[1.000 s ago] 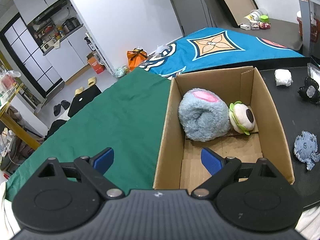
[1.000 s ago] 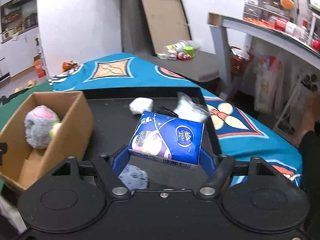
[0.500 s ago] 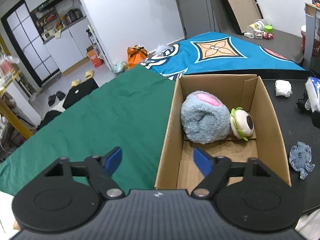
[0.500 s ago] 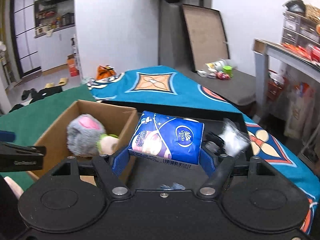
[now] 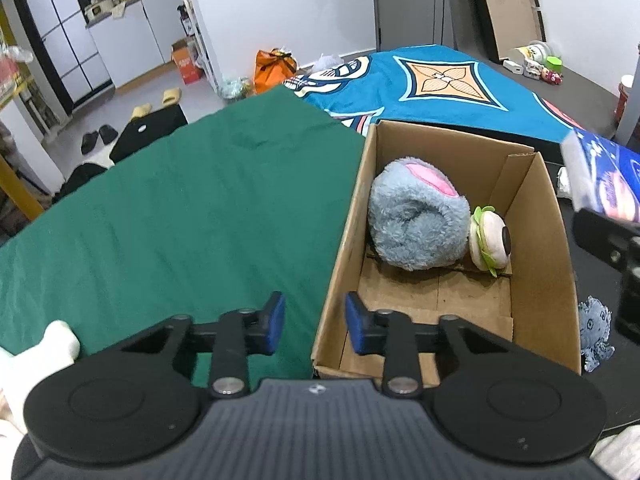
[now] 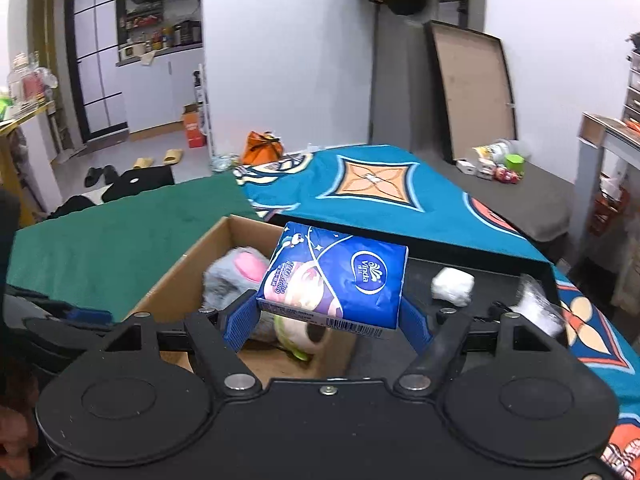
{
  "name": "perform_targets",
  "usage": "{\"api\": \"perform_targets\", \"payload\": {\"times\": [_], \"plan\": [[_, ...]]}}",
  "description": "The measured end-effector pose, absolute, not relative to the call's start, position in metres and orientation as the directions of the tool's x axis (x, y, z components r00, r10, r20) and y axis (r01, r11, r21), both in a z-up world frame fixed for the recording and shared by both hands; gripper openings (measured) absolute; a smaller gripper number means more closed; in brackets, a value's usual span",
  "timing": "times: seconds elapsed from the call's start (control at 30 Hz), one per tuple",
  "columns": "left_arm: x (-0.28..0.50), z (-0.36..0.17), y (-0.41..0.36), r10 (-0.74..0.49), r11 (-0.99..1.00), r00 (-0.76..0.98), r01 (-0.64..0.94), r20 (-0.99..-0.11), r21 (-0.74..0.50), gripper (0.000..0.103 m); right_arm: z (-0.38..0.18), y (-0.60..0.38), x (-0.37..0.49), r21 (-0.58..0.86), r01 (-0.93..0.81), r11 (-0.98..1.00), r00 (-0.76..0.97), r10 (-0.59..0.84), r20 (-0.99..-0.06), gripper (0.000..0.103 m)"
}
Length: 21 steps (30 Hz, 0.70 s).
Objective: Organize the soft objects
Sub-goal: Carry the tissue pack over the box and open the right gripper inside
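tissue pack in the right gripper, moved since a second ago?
Yes. The tissue pack was over the black tray; it now hangs over the cardboard box, carried leftward.

A green cloth [image 5: 180, 216] covers the surface from nine to twelve o'clock in the left wrist view, and at twelve o'clock a teal patterned blanket [image 5: 440, 84] takes over. A cardboard box [image 5: 340, 248] sits at the green cloth's three o'clock edge. A black tabletop [image 6: 492, 280] lies at three o'clock of the box. On it rest a white wad [image 6: 452, 286], a clear crinkled bag [image 6: 536, 308] and, near the box's five o'clock corner, a small blue plush octopus [image 5: 596, 328].
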<state>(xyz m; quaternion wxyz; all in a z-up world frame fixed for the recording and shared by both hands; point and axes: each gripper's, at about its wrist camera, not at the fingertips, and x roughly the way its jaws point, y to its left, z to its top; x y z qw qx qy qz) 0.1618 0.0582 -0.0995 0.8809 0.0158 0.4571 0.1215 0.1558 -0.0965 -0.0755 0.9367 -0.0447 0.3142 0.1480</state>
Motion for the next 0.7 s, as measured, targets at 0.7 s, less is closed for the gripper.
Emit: {"api": "perform_targets", "payload": {"times": [0.7], "plan": [[0.164, -0.104, 0.075, 0.111, 0.978, 0.556, -0.208, -0.824, -0.008, 0.013, -0.089, -0.081, 0.175, 0.203, -0.333, 0.921, 0.644, 0.379, -0.665, 0.083]]}}
